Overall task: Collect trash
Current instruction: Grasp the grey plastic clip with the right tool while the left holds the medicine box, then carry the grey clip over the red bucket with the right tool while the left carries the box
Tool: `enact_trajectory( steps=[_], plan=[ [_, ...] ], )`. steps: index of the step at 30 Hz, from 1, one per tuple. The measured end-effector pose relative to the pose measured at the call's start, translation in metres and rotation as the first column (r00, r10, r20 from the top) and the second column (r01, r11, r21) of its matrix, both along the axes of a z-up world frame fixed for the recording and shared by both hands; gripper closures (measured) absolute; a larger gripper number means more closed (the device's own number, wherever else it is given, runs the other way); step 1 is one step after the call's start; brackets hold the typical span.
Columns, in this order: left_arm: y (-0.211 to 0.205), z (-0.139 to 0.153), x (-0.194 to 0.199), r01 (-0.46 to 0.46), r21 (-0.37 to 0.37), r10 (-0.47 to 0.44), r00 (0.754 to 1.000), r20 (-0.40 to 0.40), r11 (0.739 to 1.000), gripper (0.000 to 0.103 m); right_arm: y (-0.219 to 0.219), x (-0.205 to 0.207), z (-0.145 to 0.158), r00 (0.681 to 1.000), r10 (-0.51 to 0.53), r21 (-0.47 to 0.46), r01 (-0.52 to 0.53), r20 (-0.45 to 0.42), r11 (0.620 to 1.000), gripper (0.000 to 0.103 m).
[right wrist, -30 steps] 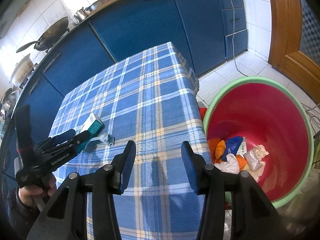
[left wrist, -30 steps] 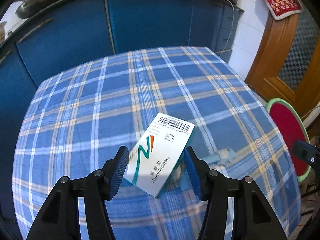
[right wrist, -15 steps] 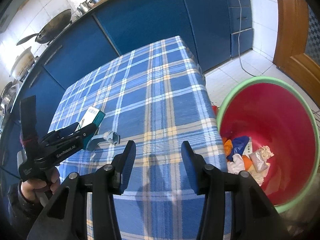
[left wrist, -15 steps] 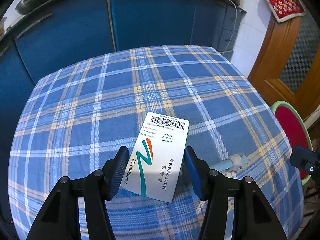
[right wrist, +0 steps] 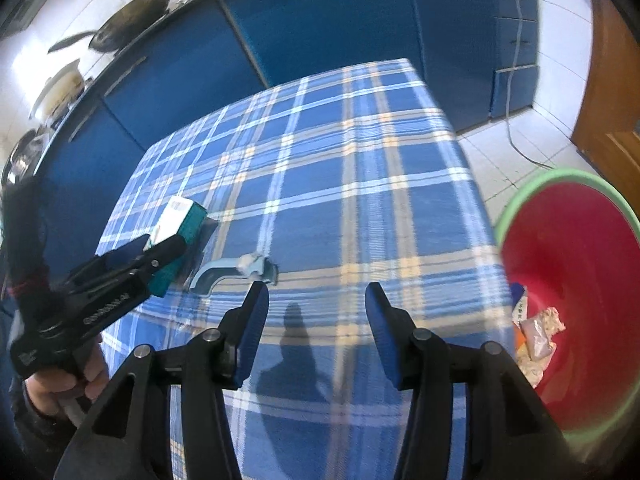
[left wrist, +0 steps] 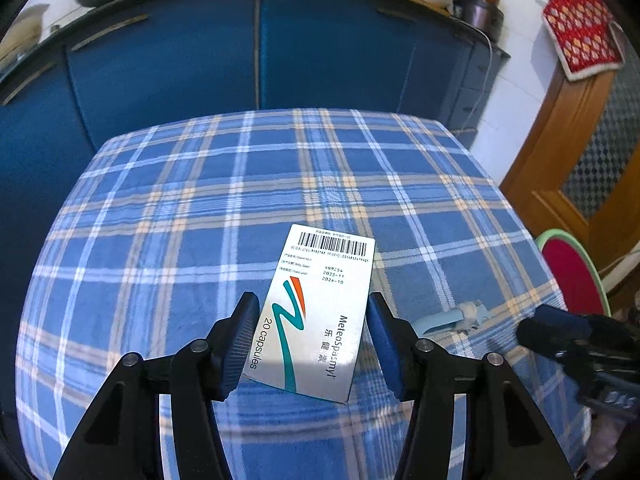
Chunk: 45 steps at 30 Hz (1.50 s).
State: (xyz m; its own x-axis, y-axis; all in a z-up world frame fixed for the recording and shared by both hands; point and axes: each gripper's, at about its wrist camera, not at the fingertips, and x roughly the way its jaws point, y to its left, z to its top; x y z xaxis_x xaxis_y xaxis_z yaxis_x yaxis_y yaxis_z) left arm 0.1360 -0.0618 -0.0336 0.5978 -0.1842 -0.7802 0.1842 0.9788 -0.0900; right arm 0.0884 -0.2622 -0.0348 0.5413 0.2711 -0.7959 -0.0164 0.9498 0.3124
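Your medicine box [left wrist: 320,312], white with a teal and orange swoosh and a barcode, sits between the fingers of your left gripper [left wrist: 314,340]. The left pad presses its edge and the right pad meets its other edge, so the tongs look clamped on it. In the right wrist view the box [right wrist: 178,236] appears raised off the plaid tablecloth [right wrist: 340,184], with its shadow on the cloth just beyond.

Just beside the box, toward the bin side, a pale blue curved plastic piece [right wrist: 236,270] with a whitish scrap on it lies flat on the cloth; it shows too in the left view [left wrist: 452,318].

Your right gripper [right wrist: 316,328] hovers over the cloth near that piece with its fingers spread apart and nothing between them.

Well apart from the box, past the table's edge, stands the red bin [right wrist: 580,280] with a green rim, holding crumpled wrappers [right wrist: 540,332].
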Motion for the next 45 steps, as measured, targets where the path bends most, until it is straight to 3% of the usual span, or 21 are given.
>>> enact_trajectory(
  steps=[7,16,21,30,45],
  plan=[
    [0.010,0.006,-0.008,-0.019,-0.026,0.020,1.000,0.008,0.999,0.047,0.025,0.017,-0.010,0.998,0.067,-0.039,-0.068,-0.016,0.997,0.050],
    [0.019,-0.002,-0.010,-0.044,-0.042,0.043,0.999,-0.011,0.998,0.047,0.050,0.025,-0.012,0.991,0.133,-0.150,-0.127,0.028,0.980,0.051],
    [0.022,-0.003,-0.011,-0.051,-0.051,0.050,0.999,-0.013,0.997,0.047,0.061,0.024,-0.014,0.984,0.173,-0.202,-0.161,0.045,0.966,0.081],
    [0.019,0.003,-0.019,-0.040,-0.060,0.040,0.999,-0.001,0.997,0.047,0.058,0.015,-0.009,0.982,0.177,-0.151,-0.167,0.060,0.974,0.083],
    [-0.017,0.018,-0.038,0.048,-0.087,-0.047,0.999,0.024,0.995,0.047,0.012,-0.025,0.018,0.990,0.039,-0.085,-0.028,0.132,0.996,0.083]
  ],
)
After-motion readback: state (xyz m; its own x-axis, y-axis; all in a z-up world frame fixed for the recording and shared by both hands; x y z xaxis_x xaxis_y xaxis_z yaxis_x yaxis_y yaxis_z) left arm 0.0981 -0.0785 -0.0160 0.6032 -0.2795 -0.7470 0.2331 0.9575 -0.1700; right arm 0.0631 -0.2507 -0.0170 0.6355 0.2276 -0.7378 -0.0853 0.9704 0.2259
